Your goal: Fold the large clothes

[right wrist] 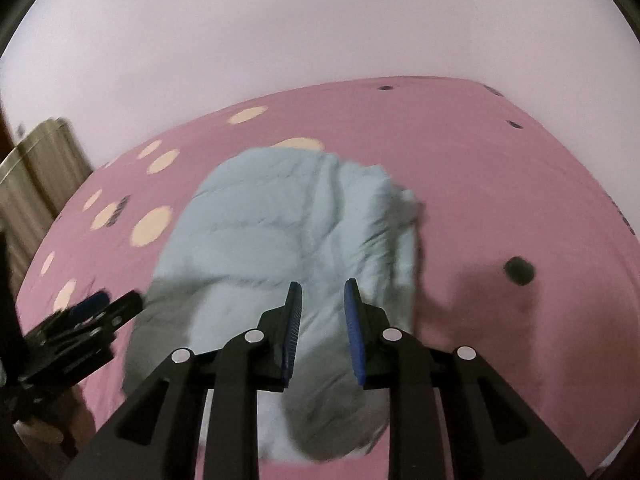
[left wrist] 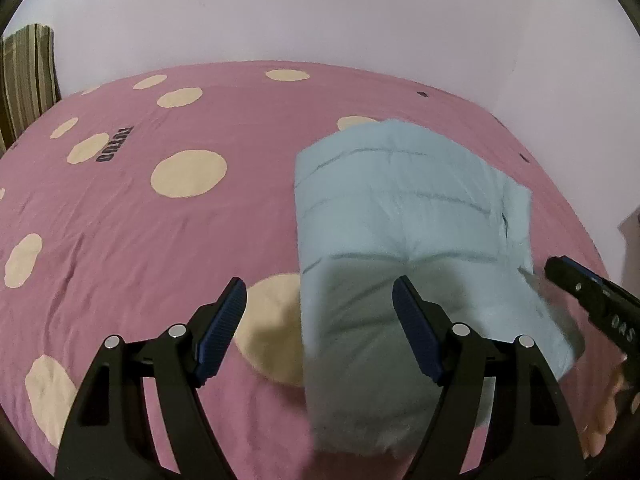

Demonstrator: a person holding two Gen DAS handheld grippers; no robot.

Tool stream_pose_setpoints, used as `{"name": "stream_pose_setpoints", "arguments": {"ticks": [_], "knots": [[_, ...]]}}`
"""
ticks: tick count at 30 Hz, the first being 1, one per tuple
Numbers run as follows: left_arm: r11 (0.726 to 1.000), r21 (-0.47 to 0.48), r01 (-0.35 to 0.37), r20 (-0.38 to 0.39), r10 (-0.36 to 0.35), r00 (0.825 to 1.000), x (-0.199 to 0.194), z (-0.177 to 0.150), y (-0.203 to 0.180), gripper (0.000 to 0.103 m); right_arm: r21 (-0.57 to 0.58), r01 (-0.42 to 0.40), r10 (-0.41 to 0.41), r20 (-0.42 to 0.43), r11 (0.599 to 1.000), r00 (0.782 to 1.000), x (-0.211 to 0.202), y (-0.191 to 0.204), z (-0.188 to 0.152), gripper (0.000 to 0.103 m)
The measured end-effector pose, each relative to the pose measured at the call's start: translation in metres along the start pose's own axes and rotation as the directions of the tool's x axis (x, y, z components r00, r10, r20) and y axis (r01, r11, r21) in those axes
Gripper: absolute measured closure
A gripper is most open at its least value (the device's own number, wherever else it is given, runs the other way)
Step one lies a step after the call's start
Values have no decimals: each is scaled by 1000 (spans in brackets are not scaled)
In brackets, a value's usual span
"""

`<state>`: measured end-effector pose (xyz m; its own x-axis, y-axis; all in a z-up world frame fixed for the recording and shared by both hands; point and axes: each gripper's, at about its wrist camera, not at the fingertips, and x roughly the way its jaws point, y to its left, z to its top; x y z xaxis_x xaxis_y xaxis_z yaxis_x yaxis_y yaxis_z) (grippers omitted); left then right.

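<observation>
A light blue quilted jacket (left wrist: 404,216) lies folded into a thick bundle on the pink bedsheet (left wrist: 160,220). It also shows in the right wrist view (right wrist: 280,232). My left gripper (left wrist: 320,292) is open wide and empty, above the jacket's near left edge. My right gripper (right wrist: 322,292) hovers over the jacket's near end, its jaws apart by a narrow gap with nothing between them. The right gripper also shows at the right edge of the left wrist view (left wrist: 592,296); the left gripper shows at the left of the right wrist view (right wrist: 92,316).
The pink sheet has cream dots (left wrist: 188,174) and dark print (left wrist: 116,144). A pale wall (left wrist: 320,12) stands behind the bed. A striped curtain (left wrist: 28,76) hangs at the far left. A dark spot (right wrist: 519,271) sits on the sheet right of the jacket.
</observation>
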<state>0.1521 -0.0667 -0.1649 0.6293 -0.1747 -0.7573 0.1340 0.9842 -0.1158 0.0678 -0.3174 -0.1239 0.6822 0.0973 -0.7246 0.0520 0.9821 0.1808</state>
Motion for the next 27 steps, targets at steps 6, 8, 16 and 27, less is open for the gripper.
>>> {"name": "stream_pose_setpoints", "arguments": {"ticks": [6,8,16,27], "knots": [[1000,12,2,-49,-1,999,21,-20,-8,27,-48,29,-33,-81,998,996,33,5,-30,80],[999,46,-13,-54,16,998,30,-24,-14,26,-50,41,-46,-97,998,994,44,1,-34,80],[1000,19,0,-93,2,996,53,-32,-15,26,-12,36,-37,-80,999,996,60,-7,-43,80],[999,-45,24,46,-22,999,11,53,-11,29,40,5,-9,89,999,996,4,-9,42,66]]}}
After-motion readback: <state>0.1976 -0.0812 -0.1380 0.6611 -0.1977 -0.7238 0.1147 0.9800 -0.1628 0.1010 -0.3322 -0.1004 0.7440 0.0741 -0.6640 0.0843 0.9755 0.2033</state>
